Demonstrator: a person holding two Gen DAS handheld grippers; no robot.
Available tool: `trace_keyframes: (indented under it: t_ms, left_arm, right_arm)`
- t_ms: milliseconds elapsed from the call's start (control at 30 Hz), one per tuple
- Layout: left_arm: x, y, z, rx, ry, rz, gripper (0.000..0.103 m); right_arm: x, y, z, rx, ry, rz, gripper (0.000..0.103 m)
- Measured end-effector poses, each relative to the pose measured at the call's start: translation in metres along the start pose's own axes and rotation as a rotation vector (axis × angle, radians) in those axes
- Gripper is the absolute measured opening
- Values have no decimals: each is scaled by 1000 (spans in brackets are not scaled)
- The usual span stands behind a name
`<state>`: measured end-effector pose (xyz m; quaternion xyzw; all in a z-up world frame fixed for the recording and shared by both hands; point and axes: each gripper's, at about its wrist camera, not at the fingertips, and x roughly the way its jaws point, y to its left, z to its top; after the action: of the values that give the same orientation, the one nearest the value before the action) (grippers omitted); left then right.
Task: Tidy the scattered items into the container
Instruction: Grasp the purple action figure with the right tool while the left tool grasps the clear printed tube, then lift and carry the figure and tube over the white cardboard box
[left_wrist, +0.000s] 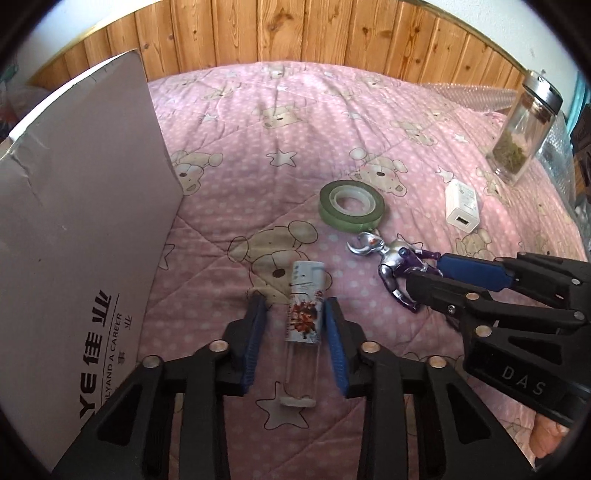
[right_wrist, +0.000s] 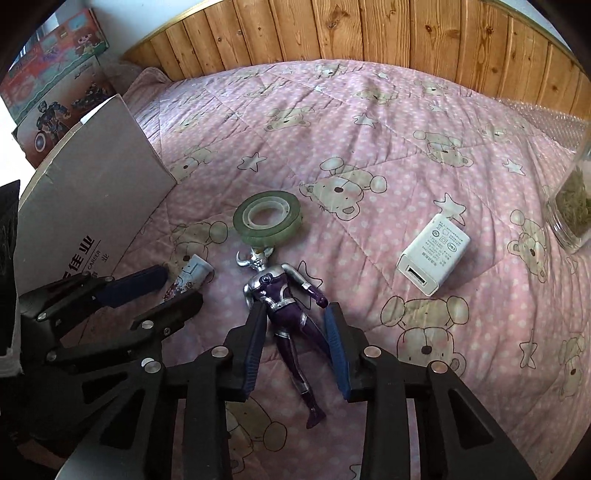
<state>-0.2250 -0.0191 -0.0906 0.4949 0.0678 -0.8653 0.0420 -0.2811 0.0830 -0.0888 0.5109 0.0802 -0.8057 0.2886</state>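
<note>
Lighter (left_wrist: 303, 325) btwn open left claw (left_wrist: 293, 306) | figure (right_wrist: 284, 306) btwn open right claw (right_wrist: 295, 314) | neither gripped

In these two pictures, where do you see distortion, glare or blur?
Left wrist view: fisheye bends the wooden wall into an arc; corners are black; the glass jar leans outward. Right wrist view: same curving; window light whitens the left edge; the jar is cut and soft; the purple toy figure is sharp.

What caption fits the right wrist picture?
Open right gripper straddles a purple toy figure on the pink bedspread, beside green tape.
</note>
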Motion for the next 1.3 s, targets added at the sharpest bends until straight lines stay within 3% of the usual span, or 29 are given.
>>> trace_keyframes:
  t_ms: [167, 300, 367, 400, 467, 767, 1300]
  left_arm:
    - [-1, 3, -4, -22, -12, -13, 23]
    - [2, -4, -6, 19, -38, -6, 33]
    - [2, -6, -5, 33, -39, 4, 31]
    - [2, -6, -3, 33, -35, 11, 23]
    - [1, -4, -1, 27, -23, 11, 19]
    - [-28, -1, -12, -26, -6, -49, 19]
    - [-83, -8, -42, -20, -14, -71, 19]
  right_arm:
    - [-6, -13, -4, 95, 14, 35, 34]
    - [-4, -4, -8, 27, -6, 15, 40]
    - [-1, 6, -9, -58, -32, -29, 43]
    - [-1, 8, -10, -67, -40, -41, 43]
    - [-2, 5, -9, -32, -38, -35, 36]
    - [-30, -12, -23, 171, -55, 44, 33]
    - [-54, 15, -64, 224, -67, 62, 33]
